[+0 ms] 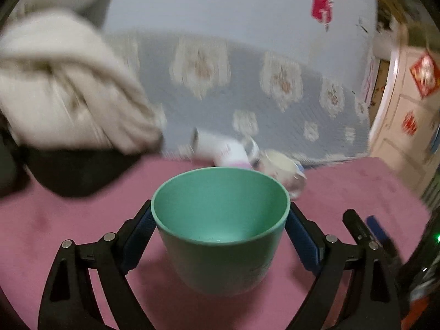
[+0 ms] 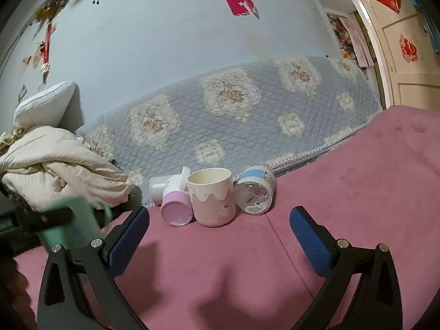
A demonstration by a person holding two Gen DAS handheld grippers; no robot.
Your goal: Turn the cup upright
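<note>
A green cup (image 1: 220,228) stands mouth up between the blue pads of my left gripper (image 1: 220,231), which is shut on its sides just above the pink cloth (image 1: 55,233). In the right wrist view the same green cup (image 2: 77,220) shows blurred at the far left, held by the other gripper. My right gripper (image 2: 220,236) is open and empty, over the pink cloth (image 2: 357,178) in front of a group of cups. A cream cup (image 2: 213,195) stands upright there. A pink-bottomed cup (image 2: 176,206) and a blue-and-white cup (image 2: 255,192) lie on their sides beside it.
A quilted grey floral cover (image 2: 233,115) lies behind the pink cloth. A pile of cream fabric (image 2: 55,170) and a pillow (image 2: 44,104) sit at the left. A door with red decorations (image 2: 407,49) is at the right.
</note>
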